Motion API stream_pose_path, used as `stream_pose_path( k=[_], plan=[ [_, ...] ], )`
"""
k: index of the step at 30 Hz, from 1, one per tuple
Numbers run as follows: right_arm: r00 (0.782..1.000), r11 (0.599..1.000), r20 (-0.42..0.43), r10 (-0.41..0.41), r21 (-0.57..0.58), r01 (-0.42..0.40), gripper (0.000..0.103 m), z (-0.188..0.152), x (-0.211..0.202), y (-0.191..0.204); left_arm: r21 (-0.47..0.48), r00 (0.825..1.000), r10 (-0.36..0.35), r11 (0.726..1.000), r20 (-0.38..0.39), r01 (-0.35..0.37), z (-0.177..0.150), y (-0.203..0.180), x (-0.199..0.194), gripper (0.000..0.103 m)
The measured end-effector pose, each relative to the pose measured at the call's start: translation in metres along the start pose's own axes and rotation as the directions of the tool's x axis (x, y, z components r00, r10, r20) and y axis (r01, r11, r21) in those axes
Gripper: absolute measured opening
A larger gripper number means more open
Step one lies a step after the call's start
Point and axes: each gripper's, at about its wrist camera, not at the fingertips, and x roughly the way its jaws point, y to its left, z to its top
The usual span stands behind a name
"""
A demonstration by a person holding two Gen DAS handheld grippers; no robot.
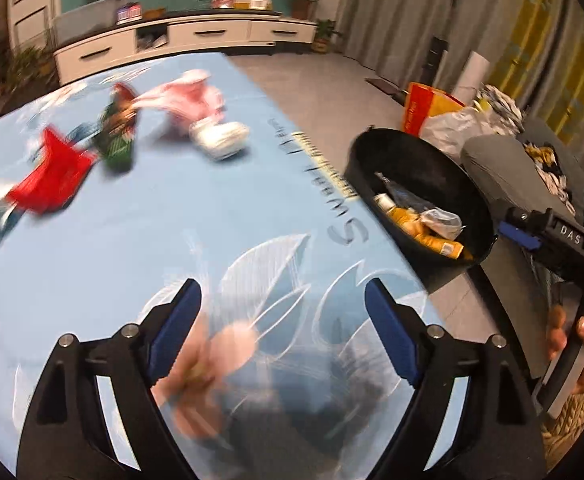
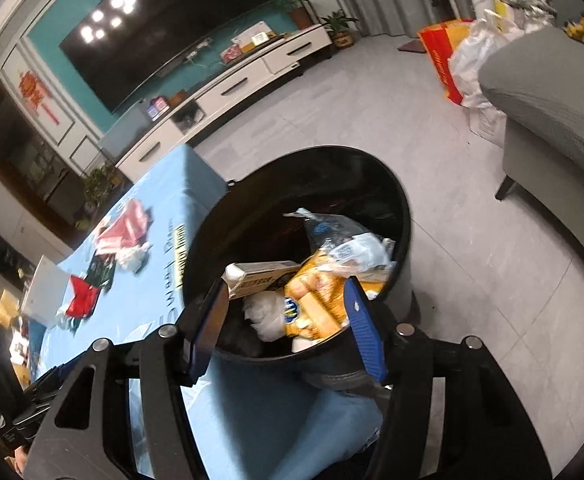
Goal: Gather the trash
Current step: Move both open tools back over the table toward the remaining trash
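A black round trash bin (image 2: 392,200) stands by the table's right edge, holding a yellow snack bag (image 2: 316,300), a carton box (image 2: 260,278) and clear wrappers. My right gripper (image 2: 288,320) is open and empty just above the bin's near rim; it shows in the left wrist view (image 1: 520,236) beside the bin (image 1: 372,160). My left gripper (image 1: 282,320) is open and empty over the blue tablecloth (image 1: 212,220). Farther on lie a red wrapper (image 1: 52,172), a green packet (image 1: 116,136), a pink wrapper (image 1: 188,98) and a white crumpled piece (image 1: 222,138).
A grey sofa (image 2: 552,100) stands right of the bin, with a red-yellow bag (image 2: 444,56) and white bags behind it. A white TV cabinet (image 1: 180,36) and a TV (image 2: 164,28) line the far wall. A white box (image 2: 46,292) sits at the table's left.
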Motion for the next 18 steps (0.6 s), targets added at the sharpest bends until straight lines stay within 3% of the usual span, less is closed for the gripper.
stream_pose_path(
  k=[10, 18],
  plan=[
    [0.993, 0.982, -0.095, 0.068, -0.168, -0.083, 0.061, -0.023, 0.008, 0.074, -0.177, 0.995, 0.089, 0.981, 0.038, -0.081, -0.041, 0.076, -0.054, 0.087],
    [0.970, 0.940, -0.226, 0.093, -0.302, -0.161, 0.062, -0.053, 0.036, 0.144, -0.290, 0.984, 0.170, 0.946, 0.061, -0.145, -0.066, 0.132, -0.081, 0.087]
  ],
)
